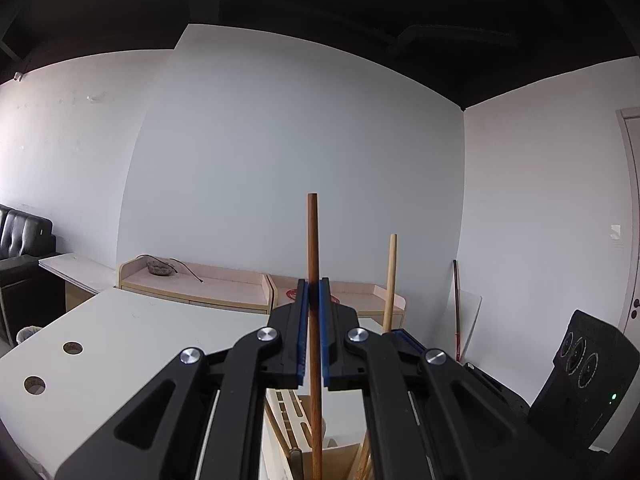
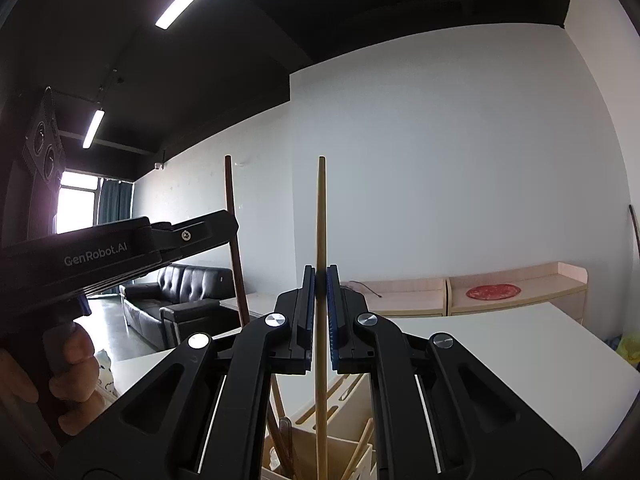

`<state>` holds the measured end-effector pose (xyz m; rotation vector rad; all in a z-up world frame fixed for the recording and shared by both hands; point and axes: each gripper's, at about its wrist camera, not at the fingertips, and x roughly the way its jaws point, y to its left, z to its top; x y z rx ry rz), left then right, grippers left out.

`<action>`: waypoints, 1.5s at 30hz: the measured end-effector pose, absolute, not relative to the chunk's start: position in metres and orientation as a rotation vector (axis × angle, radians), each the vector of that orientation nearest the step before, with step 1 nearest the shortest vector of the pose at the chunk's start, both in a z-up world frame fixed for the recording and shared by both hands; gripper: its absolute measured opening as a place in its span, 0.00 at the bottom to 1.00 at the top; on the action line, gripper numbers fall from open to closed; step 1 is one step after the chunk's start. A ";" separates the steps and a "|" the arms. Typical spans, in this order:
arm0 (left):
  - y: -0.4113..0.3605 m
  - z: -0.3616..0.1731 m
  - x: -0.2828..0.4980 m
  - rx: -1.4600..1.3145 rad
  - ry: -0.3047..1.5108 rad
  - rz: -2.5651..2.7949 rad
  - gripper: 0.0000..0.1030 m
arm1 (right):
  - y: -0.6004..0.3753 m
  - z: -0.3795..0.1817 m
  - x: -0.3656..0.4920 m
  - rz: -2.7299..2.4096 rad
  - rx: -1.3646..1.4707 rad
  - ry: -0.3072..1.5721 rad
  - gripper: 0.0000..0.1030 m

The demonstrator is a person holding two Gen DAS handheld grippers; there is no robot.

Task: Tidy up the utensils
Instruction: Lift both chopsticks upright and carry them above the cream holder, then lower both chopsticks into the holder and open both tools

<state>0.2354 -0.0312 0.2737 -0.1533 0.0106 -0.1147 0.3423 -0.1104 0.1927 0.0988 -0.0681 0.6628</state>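
Left tool (image 1: 314,300) pinches dark stick (image 1: 313,264) — right tool (image 2: 320,288) pinches pale stick (image 2: 321,240).

Left gripper (image 1: 314,300): matte black plastic linkage arms with teardrop-shaped recesses; four round silver pivot screws (image 1: 267,334) behind the fingertips. Inner faces of the fingers carry ribbed blue rubber pads (image 1: 303,332). White strips show in the slots further back.

Right gripper (image 2: 320,284): same black build, same four silver screws (image 2: 367,319), same blue ribbed pads (image 2: 332,320).

Seen from the right wrist view, the left gripper's black housing bears white "GenRobot.AI" lettering (image 2: 95,255), with a small cross-head screw (image 2: 185,234) ahead of it. Bare-skinned hand (image 2: 60,372), light-toned, below the housing.
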 end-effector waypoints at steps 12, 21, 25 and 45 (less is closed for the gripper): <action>-0.031 0.233 0.237 -0.101 0.095 -0.126 0.05 | -0.117 0.165 0.324 0.696 0.042 -0.022 0.05; -0.029 0.219 0.234 -0.107 0.174 -0.115 0.05 | -0.117 0.158 0.314 0.682 0.021 0.046 0.06; -0.027 0.213 0.230 -0.115 0.202 -0.106 0.05 | -0.118 0.157 0.312 0.661 0.020 0.083 0.07; -0.023 0.222 0.167 -0.113 0.200 -0.070 0.44 | -0.138 0.158 0.221 0.548 -0.015 0.193 0.32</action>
